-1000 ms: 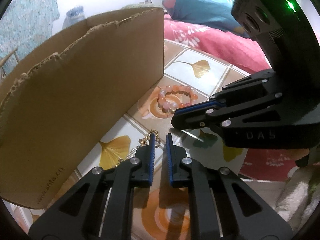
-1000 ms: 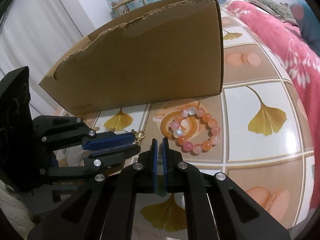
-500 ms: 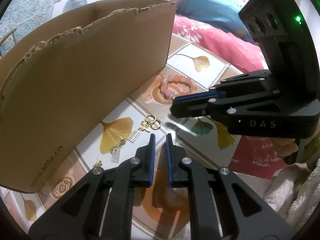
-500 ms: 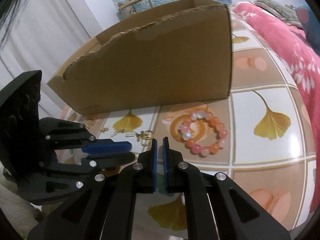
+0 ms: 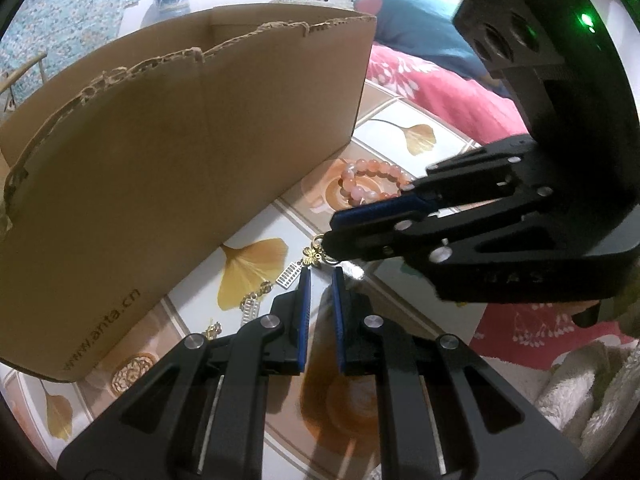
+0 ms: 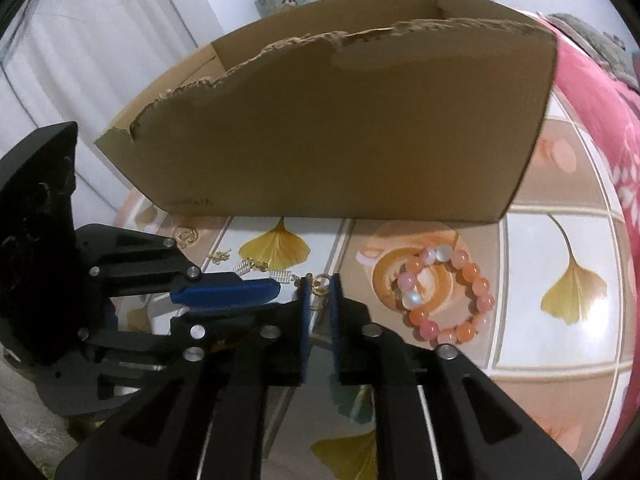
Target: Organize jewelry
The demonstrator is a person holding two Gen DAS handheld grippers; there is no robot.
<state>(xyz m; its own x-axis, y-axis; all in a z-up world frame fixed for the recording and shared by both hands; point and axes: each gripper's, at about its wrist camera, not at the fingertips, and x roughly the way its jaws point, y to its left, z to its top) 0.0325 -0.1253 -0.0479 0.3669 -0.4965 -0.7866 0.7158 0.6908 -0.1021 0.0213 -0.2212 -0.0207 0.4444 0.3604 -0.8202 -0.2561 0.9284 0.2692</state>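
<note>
The box (image 5: 180, 168) filling the upper left read "www.anta.cn" low on its side; the right tongs' (image 5: 334, 236) body read "DAS". On the desk (image 6: 560, 344), the left tongs (image 5: 320, 276) stood slightly apart, empty. The right tongs were opening around the gold charm's (image 6: 321, 283) ring at mid-frame, the bracelet (image 6: 444, 296) lying right of it.

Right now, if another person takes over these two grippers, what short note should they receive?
Left gripper: narrow gap, nothing between the pads.
Right gripper: jaws opening, its tips around the gold ring of the charm chain, not gripping.
The chain lies on the tablecloth before the cardboard box. The bead bracelet lies to its right, untouched.
Done: nothing visibly moved into the box; its inside is hidden.
Left: lift the chain, then the bracelet.
</note>
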